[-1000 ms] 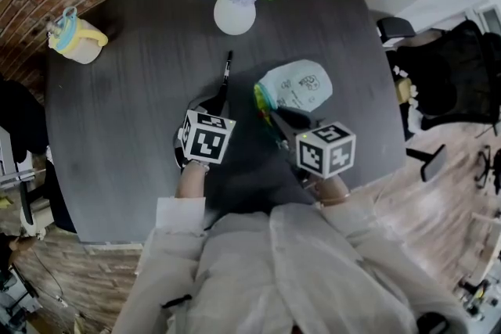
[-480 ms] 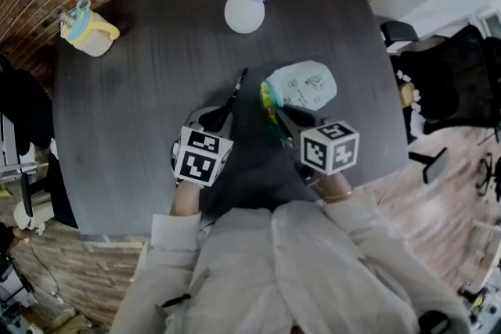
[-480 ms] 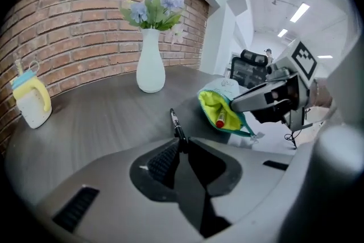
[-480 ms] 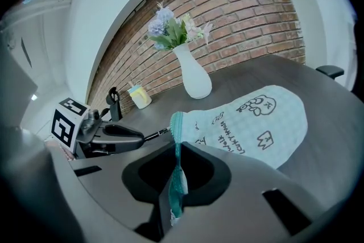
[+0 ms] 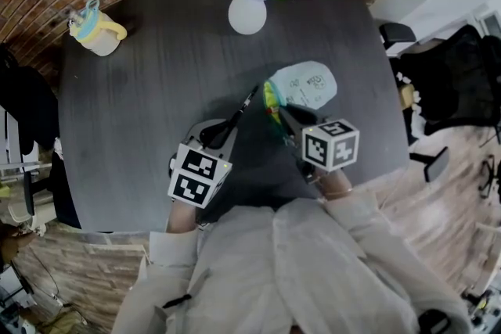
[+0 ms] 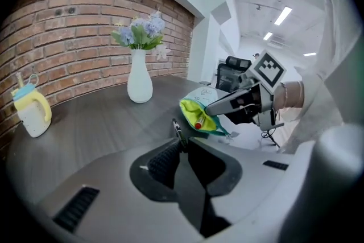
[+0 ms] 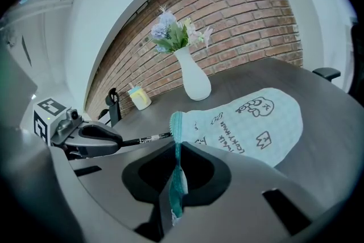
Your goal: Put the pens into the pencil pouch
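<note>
A black pen [image 5: 241,110] sticks out of my left gripper [image 5: 221,129], which is shut on its lower end; the jaws have just been closing with the pen between them. The pen [image 6: 177,129] is off the table, its tip close to the pouch's open mouth. The light-blue pencil pouch [image 5: 308,85] lies on the dark table [image 5: 141,113], showing a yellow-green lining [image 6: 193,111] and a red-tipped pen [image 6: 198,123] inside. My right gripper [image 5: 283,115] is shut on the pouch's teal edge [image 7: 177,176], holding the mouth up. The left gripper [image 7: 85,139] and pen [image 7: 145,138] also show in the right gripper view.
A white vase of flowers [image 5: 247,12] stands at the table's far edge. A yellow and blue cup [image 5: 98,35] sits at the far left corner. A black office chair [image 5: 438,82] is off to the right, past the table's rim.
My left gripper has risen off the table with the black pen and swung it right, bringing the tip toward the pouch's mouth. The right gripper and pouch have stayed put.
</note>
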A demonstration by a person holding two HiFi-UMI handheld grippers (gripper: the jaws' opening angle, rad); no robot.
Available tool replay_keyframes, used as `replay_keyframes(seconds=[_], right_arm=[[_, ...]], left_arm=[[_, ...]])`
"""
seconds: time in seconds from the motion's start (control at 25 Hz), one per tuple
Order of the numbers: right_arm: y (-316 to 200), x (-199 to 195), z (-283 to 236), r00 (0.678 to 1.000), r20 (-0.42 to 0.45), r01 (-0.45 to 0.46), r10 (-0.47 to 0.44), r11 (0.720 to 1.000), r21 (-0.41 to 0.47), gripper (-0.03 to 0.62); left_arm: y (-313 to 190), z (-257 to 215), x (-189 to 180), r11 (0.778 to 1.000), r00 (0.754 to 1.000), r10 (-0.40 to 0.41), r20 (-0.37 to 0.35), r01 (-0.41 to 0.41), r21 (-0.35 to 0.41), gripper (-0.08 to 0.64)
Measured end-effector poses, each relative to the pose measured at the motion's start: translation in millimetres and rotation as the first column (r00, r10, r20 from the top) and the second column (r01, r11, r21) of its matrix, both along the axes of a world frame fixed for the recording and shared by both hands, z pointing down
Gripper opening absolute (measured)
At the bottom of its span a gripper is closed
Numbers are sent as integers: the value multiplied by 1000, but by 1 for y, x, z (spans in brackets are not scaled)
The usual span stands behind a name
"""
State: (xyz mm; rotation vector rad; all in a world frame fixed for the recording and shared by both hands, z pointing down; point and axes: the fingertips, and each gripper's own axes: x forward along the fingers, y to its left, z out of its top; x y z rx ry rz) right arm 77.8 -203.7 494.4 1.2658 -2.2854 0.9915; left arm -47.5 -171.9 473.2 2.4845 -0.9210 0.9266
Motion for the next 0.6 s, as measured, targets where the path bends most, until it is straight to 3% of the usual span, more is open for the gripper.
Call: replay_keyframes(seconds=[0.32, 0.6], right_arm=[[7, -4, 4, 1000, -13, 9, -9, 1000, -6, 29], [8, -5, 4, 1000, -8, 15, -15, 1000, -1, 29]], left_arm=[[29, -27, 1, 996, 994, 75, -74, -71, 62, 51], [39, -42, -1, 993, 990, 89, -111, -79, 91, 49]])
